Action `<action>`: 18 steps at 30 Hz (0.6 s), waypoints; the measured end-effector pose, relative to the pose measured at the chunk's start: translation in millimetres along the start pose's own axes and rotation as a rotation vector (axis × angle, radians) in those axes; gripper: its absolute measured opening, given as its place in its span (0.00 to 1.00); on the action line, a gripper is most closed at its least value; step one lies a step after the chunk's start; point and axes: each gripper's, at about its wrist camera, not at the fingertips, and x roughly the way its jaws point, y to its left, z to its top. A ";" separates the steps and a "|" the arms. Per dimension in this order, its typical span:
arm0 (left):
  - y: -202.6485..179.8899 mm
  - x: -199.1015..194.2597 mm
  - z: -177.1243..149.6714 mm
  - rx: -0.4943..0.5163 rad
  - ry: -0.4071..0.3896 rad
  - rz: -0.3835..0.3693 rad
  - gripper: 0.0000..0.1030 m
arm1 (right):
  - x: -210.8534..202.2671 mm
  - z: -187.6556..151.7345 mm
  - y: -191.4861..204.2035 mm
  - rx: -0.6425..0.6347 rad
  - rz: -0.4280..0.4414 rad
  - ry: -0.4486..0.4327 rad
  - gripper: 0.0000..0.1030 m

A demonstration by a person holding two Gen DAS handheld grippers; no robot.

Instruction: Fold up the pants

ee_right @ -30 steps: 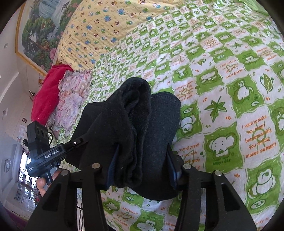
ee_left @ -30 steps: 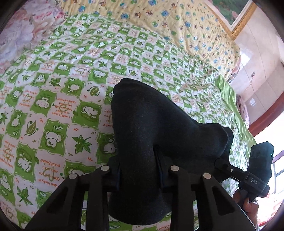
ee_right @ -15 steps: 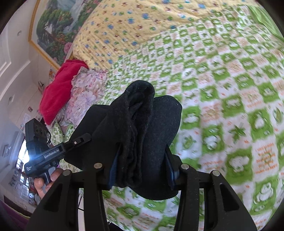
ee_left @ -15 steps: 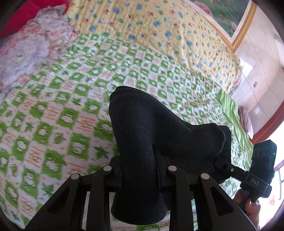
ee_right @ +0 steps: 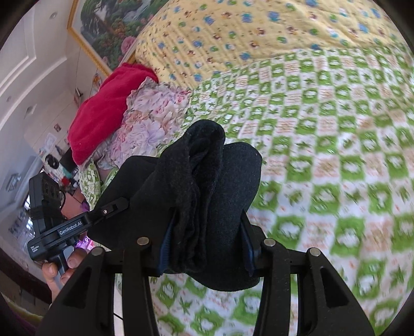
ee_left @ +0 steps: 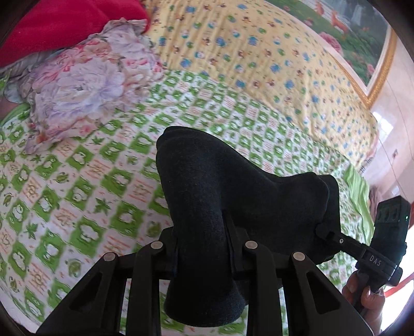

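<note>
both grippers clenched on the dark pants, left gripper and right gripper each pinching 1 bunched end, cloth lifted above the green checkered bedspread, and with the right-hand wad so thick a layer could slip free and spoil the fold.

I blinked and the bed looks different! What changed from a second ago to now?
Both grippers carried the black pants up and toward the head of the bed: the red blanket and flowery cloth slid into the left view, and the green checked sheet looks farther off. Nothing was let go: the left gripper and right gripper still pinch the pants.
</note>
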 end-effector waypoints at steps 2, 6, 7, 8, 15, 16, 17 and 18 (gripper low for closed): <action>2.9 4.1 4.4 -0.003 -0.006 0.019 0.25 | 11.2 7.6 1.1 -0.007 0.006 0.011 0.45; 12.5 11.9 15.0 -0.020 -0.016 0.048 0.25 | 33.2 21.7 3.4 -0.037 0.011 0.025 0.45; 14.7 14.3 17.4 -0.026 -0.016 0.055 0.25 | 38.6 25.0 3.1 -0.041 0.013 0.032 0.45; 16.5 16.6 19.5 -0.032 -0.016 0.060 0.25 | 43.5 27.8 3.2 -0.042 0.013 0.038 0.45; 28.1 29.5 24.5 -0.060 -0.006 0.088 0.25 | 71.6 39.3 2.8 -0.060 0.011 0.083 0.45; 29.8 31.2 24.8 -0.063 -0.005 0.092 0.25 | 74.3 40.0 2.5 -0.063 0.012 0.087 0.45; 31.2 32.7 24.6 -0.065 -0.003 0.095 0.25 | 77.3 41.0 2.0 -0.066 0.014 0.092 0.45; 33.0 34.6 25.1 -0.068 -0.001 0.097 0.25 | 80.3 42.0 1.6 -0.068 0.015 0.096 0.45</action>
